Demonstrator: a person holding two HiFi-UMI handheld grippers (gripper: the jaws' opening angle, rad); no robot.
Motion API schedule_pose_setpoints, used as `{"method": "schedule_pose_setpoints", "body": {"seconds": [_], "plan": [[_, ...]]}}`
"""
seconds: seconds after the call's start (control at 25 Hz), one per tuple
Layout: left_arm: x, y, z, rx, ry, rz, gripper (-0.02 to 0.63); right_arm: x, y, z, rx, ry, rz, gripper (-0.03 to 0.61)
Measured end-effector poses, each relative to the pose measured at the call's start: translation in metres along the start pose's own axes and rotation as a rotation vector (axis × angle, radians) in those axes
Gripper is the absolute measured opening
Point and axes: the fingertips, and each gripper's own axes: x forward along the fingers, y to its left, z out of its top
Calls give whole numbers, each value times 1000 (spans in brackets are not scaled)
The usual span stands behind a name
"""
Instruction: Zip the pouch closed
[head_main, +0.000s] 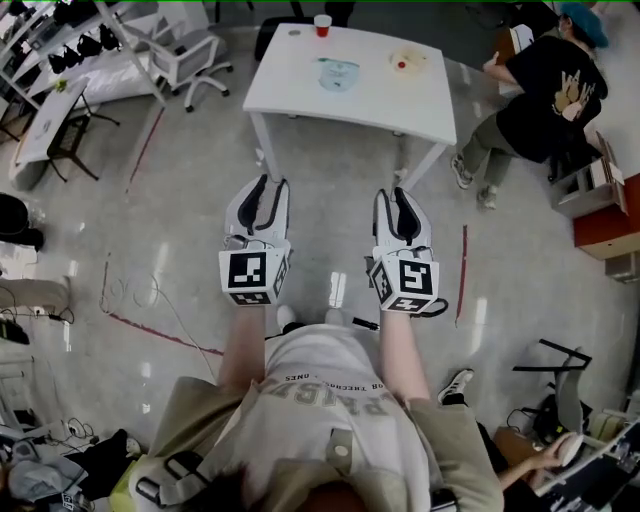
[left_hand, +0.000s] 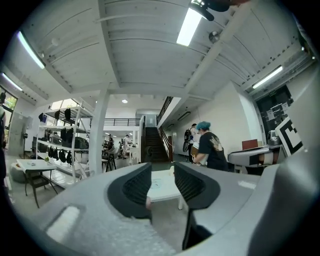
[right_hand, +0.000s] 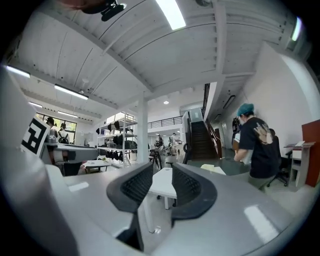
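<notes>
The pale blue pouch (head_main: 339, 73) lies flat on a white table (head_main: 300, 85) ahead of me, well beyond both grippers. My left gripper (head_main: 268, 190) and right gripper (head_main: 398, 197) are held side by side over the bare floor, pointing at the table. Both are open with nothing between the jaws. In the left gripper view the left gripper (left_hand: 162, 167) frames the distant table (left_hand: 165, 192) in its gap. The right gripper (right_hand: 161, 170) likewise shows the table (right_hand: 165, 189) between its pads.
A red cup (head_main: 322, 25) and a round pale item (head_main: 408, 61) also sit on the table. A person in a black shirt (head_main: 545, 85) crouches at the right near a red cabinet (head_main: 610, 215). An office chair (head_main: 185, 50) and a second table (head_main: 45, 120) stand at left.
</notes>
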Motion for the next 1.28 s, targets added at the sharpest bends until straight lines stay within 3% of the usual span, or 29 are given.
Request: {"method": "schedule_pose_setpoints", "body": {"seconds": [0.04, 0.24, 0.76, 1.28], "plan": [[1, -1, -1, -10, 7, -3, 169, -1, -2, 0, 4, -1, -3, 107], [5, -7, -6, -34, 22, 3, 224, -3, -17, -1, 7, -7, -15, 198], [2, -33, -9, -57, 39, 54, 224, -20, -52, 0, 8, -5, 10, 199], [-14, -39, -14, 22, 78, 122, 222, -21, -76, -22, 55, 25, 44, 199]]}}
